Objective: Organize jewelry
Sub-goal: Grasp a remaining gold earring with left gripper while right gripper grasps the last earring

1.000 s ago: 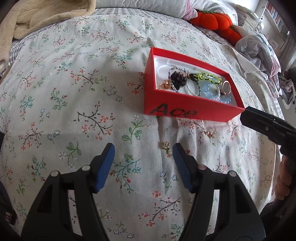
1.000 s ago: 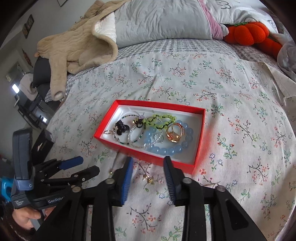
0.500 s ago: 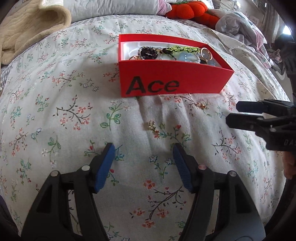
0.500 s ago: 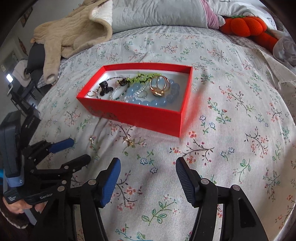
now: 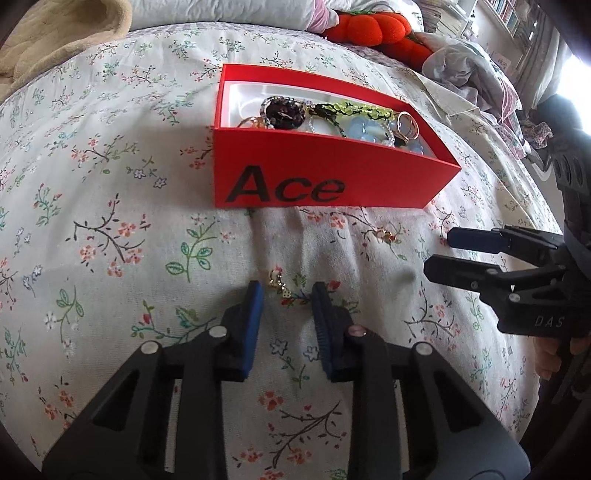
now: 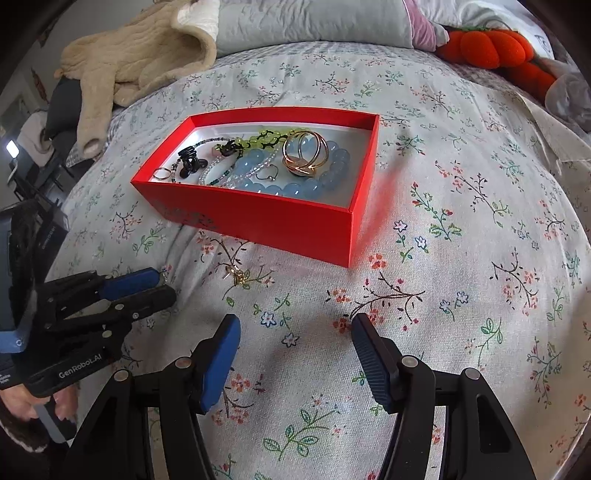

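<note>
A floral bedspread [image 5: 110,221] covers the bed; pillows and a beige blanket lie at its head. The red box [image 5: 314,177] sits mid-bed. The left gripper [image 5: 286,295] is closing around a gold earring [image 5: 279,284] just before the box, pads not touching; the right gripper [image 6: 295,332] hangs open.

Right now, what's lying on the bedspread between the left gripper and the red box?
A small gold earring lies just off the closing left gripper tips, then bare floral bedspread up to the red box, in the left wrist view.

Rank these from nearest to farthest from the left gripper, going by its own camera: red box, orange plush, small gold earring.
1. Small gold earring, on the bedspread at the left gripper tips.
2. Red box, mid-bed beyond it.
3. Orange plush, far end by the pillows.
</note>
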{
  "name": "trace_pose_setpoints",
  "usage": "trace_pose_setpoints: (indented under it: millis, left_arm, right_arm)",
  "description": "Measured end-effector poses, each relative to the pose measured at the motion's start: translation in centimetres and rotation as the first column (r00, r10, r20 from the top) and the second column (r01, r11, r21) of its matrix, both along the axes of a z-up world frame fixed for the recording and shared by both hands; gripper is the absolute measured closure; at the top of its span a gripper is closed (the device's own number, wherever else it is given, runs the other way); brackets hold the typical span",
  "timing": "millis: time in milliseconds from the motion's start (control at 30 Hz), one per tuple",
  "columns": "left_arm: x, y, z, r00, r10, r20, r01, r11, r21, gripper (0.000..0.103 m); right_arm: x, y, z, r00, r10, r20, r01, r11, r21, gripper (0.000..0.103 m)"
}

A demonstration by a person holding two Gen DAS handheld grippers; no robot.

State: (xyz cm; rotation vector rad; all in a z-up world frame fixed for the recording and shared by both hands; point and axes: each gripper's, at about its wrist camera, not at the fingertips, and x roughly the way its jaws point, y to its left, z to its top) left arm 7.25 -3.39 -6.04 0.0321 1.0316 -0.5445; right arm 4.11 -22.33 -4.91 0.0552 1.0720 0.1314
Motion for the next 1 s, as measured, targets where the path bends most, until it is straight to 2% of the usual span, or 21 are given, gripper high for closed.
trace_pose_setpoints:
  millis: [233, 400, 667, 1000]
  left_arm:
    - [0.4, -0.1, -0.1, 1.0, 0.001, 0.006, -0.001, 1.0, 0.021, 0.086]
    - [0.6, -0.2, 0.0, 1.0, 0.006, 0.009, -0.006, 0.999, 0.042, 0.097]
    - [0.4, 0.3, 0.9, 1.0, 0.017, 0.004, -0.017, 0.998, 0.055, 0.097]
    - [0.4, 2.3, 1.7, 0.999, 0.049, 0.003, -0.049, 0.998, 0.034, 0.097]
  right_arm:
    - [0.1, 0.4, -0.2, 1.0, 0.01, -0.001, -0.01, 1.0, -0.009, 0.039]
    - [0.1, 0.5, -0.3, 1.0, 0.01, 0.002, -0.01, 1.0, -0.011, 0.039]
    - [0.6, 1.4, -0.5, 1.0, 0.013, 0.005, -0.013, 1.0, -0.02, 0.039]
    - [1.9, 4.1, -1.1, 0.997, 0.058, 0.05, -0.054, 0.995, -0.081, 0.039]
